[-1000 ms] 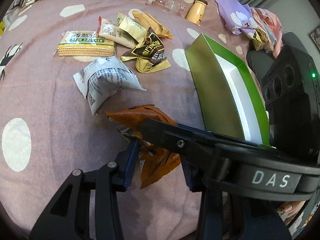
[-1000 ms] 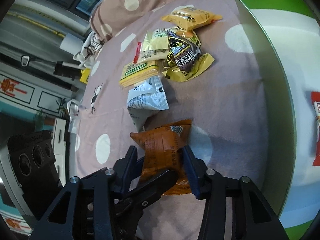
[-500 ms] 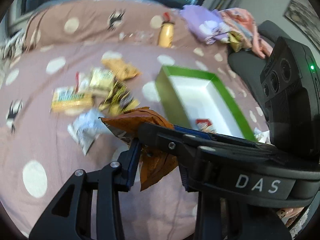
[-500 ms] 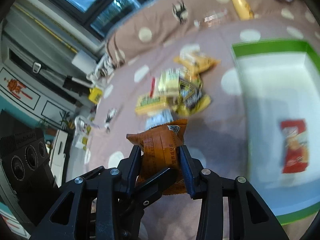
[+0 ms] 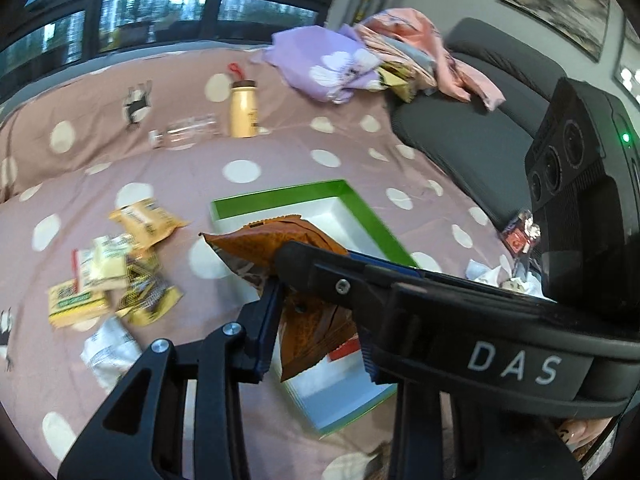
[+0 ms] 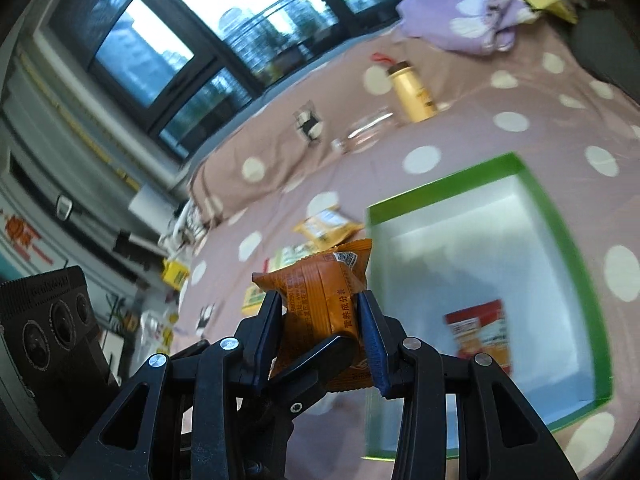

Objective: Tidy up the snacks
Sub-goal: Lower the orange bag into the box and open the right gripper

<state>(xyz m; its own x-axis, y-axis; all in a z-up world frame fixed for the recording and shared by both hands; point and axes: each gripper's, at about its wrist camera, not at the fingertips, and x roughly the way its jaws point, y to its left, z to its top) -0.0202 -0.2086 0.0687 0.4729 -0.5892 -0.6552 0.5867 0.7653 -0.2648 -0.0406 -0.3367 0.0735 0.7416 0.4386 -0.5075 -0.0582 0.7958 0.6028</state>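
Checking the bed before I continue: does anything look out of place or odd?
Yes: both grippers clamp the same orange snack packet, left gripper and right gripper, crumpling it in the air beside the green box. A clear bottle lies tipped over.

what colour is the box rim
Green rim, white inside; clearest in the right wrist view.

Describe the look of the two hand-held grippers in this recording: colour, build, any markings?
Both hand-held grippers, left and right, are matte black linkage frames with silver pivot screws and blue ribbed pads. One carries white "DAS" lettering and a black camera block with a green light.
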